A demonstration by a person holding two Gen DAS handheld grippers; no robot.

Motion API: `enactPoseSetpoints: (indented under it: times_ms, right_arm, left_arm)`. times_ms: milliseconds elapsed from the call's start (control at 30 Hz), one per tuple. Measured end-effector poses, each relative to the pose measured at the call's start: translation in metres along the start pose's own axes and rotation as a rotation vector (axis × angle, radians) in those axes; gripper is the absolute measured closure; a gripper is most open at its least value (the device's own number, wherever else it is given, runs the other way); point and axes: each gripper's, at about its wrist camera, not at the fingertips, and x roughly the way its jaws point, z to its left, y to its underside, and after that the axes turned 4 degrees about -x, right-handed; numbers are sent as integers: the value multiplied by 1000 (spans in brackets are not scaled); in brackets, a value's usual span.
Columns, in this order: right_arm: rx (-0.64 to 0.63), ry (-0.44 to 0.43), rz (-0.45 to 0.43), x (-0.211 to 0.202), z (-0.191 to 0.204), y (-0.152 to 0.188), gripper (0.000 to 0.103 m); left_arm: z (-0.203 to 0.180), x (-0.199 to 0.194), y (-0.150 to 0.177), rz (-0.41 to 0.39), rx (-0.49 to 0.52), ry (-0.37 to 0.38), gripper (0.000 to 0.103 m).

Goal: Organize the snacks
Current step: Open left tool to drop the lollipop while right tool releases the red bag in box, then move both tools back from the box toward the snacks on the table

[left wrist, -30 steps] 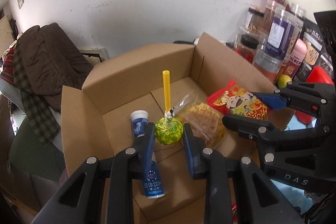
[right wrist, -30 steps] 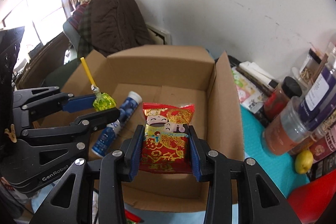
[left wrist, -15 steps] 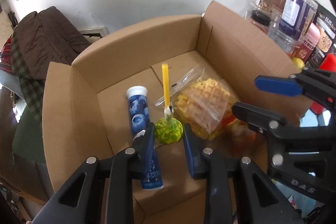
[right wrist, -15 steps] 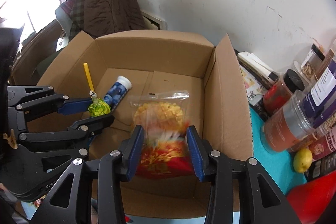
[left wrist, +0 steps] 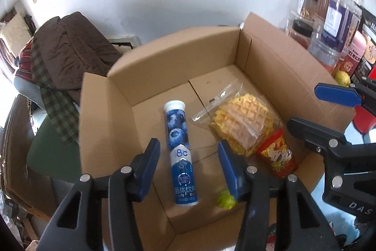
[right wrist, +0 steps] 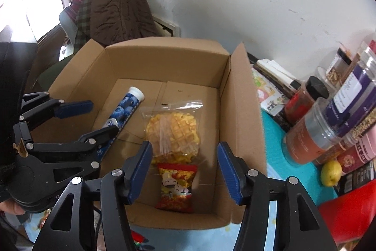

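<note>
We see both hand-held grippers, left (left wrist: 186,167) and right (right wrist: 184,171), opening, jaws empty. The lollipop (left wrist: 225,199) and red packet (right wrist: 177,187), just released, now lie in the box (right wrist: 244,109). 2 more snacks are stowed.

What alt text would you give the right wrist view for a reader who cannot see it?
The right gripper hangs over an open cardboard box, its fingers opening with nothing between them. In the box lie a red snack packet, a clear bag of yellow waffles and a blue tube. The left gripper reaches in alongside; jars stand beside the box.
</note>
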Motion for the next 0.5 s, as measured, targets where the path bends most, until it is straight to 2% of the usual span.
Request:
enactPoseSetpoints:
  times_ms: [500]
  right_arm:
    - [4, 31, -143, -70, 11, -12, 45]
  left_arm:
    - [14, -78, -4, -121, -41, 14, 52]
